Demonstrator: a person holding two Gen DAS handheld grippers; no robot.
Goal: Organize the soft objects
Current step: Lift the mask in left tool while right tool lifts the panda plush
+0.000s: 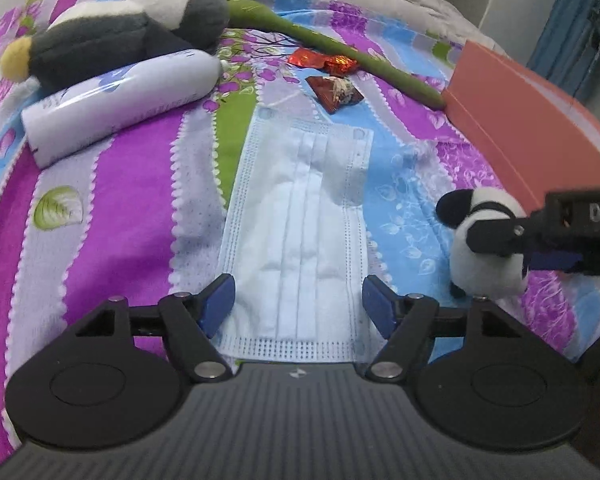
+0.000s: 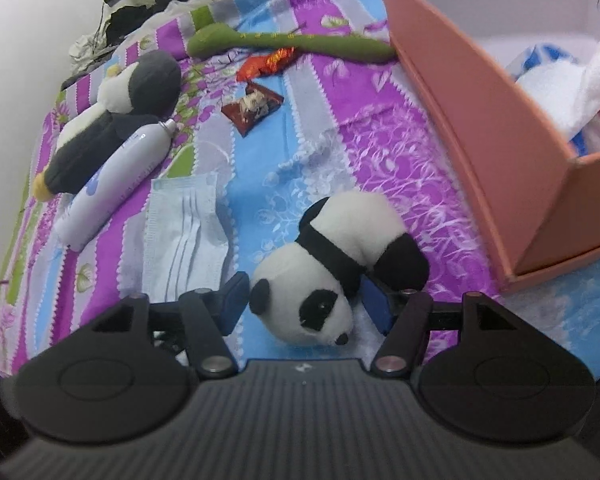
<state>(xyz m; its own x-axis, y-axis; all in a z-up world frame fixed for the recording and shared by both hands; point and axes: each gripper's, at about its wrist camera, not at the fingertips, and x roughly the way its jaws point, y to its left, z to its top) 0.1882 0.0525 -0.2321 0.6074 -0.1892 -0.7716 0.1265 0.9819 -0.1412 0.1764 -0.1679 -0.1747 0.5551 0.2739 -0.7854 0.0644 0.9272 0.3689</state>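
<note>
Only the right wrist view shows inside the pink box [image 2: 480,128], upper right. The panda [image 2: 332,264] lies head toward the camera between the released right tool [image 2: 306,300]; the left tool [image 1: 298,306], released, straddles the face mask [image 1: 300,220], lengthwise up-frame.

Left gripper [image 1: 298,306], jaws apart, straddling the near end of a face mask [image 1: 300,216] lying flat on the striped bedspread [image 1: 132,184]. Right gripper [image 1: 518,248] beside a panda [image 1: 480,248] near the bed's right edge; grip not discernible. Pink box [image 1: 520,120] behind. Toward the far left corner: penguin [image 1: 120,36], white tube [image 1: 120,104]. Far centre: green plush [image 1: 332,46], two wrappers [image 1: 332,80].
</note>
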